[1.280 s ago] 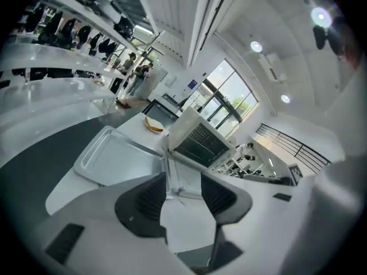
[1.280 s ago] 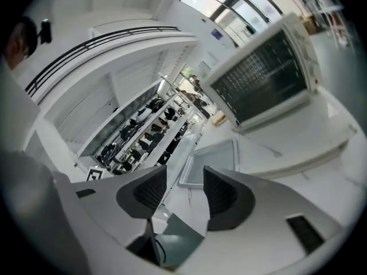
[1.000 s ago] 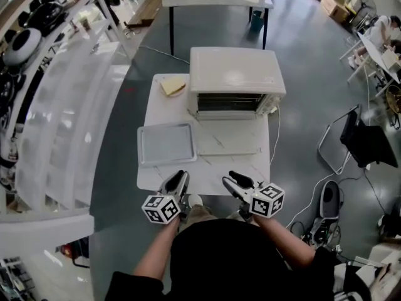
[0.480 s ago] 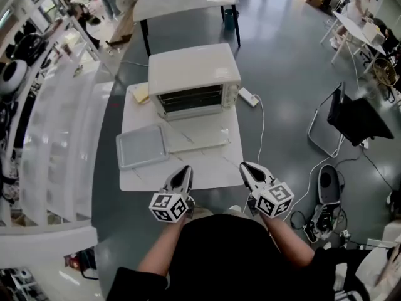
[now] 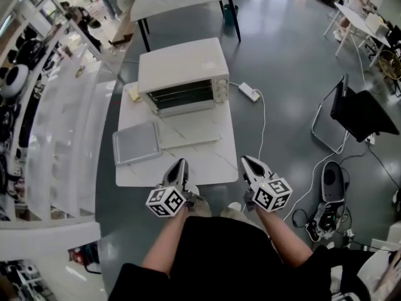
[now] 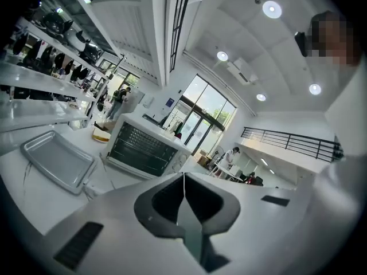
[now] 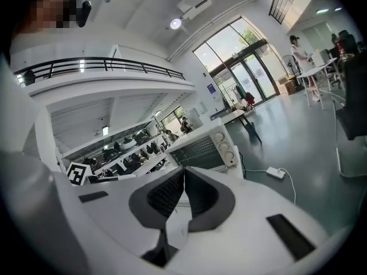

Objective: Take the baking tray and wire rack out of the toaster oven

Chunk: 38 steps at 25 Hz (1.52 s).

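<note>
**Grey metal baking tray (image 5: 136,143) lies beside the toaster oven (image 5: 182,64)**

The tray is flat and empty on the white surface (image 5: 210,162), just left of the oven's front. Its long side runs roughly parallel to that front. The cream oven faces the person, and thin bars show in its dark mouth. The left gripper (image 5: 180,163) and right gripper (image 5: 245,160) hang at the surface's near edge. Each has its jaws pressed together on nothing, and their cubes carry black-and-white square markers.
</note>
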{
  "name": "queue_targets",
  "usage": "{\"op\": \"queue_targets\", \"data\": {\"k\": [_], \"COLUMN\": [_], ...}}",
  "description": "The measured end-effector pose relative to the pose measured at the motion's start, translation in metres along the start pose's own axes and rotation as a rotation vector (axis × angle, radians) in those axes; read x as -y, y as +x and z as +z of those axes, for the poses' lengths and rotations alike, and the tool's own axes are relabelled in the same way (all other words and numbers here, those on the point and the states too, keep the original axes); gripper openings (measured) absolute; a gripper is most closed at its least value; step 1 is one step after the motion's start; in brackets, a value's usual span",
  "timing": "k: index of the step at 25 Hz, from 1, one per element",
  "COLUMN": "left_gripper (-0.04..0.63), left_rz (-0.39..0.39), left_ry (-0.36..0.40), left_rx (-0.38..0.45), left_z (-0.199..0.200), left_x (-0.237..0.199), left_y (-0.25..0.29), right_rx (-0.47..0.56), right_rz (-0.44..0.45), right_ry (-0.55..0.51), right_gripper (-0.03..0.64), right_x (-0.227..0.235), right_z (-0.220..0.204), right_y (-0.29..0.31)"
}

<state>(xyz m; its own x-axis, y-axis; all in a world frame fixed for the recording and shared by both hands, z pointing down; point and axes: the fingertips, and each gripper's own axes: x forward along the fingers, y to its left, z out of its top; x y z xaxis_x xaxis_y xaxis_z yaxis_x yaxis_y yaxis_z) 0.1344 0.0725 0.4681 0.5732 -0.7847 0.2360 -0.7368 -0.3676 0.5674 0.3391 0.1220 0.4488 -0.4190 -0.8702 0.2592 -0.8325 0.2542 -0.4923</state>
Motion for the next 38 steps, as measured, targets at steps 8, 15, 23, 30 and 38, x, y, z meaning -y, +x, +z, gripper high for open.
{"op": "queue_targets", "data": {"k": [8,15,23,30,38], "left_gripper": [0.026,0.033,0.152,0.167,0.176], "left_rz": [0.022,0.024,0.023,0.019,-0.003], "left_ry": [-0.144,-0.281,-0.585,-0.663,-0.681], "left_rx": [0.059,0.054,0.045,0.078,0.07], "left_z": [0.026,0.063,0.076,0.088,0.082], "left_x": [-0.05,-0.129,-0.219,-0.261,-0.278], "left_y": [0.06,0.151,0.245,0.297,0.327], "right_rx": [0.019,-0.018,0.046,0.12,0.183], "right_rz": [0.037,-0.023,-0.099,-0.173,-0.199], "right_ry": [0.114,0.135,0.43,0.597,0.714], "right_gripper": [0.028,0.057,0.135,0.14,0.143], "right_x": [0.002,0.018,0.076,0.12,0.135], "right_z": [0.01,0.004,0.003,0.0,0.003], "right_y": [0.096,0.226,0.361,0.416,0.452]}}
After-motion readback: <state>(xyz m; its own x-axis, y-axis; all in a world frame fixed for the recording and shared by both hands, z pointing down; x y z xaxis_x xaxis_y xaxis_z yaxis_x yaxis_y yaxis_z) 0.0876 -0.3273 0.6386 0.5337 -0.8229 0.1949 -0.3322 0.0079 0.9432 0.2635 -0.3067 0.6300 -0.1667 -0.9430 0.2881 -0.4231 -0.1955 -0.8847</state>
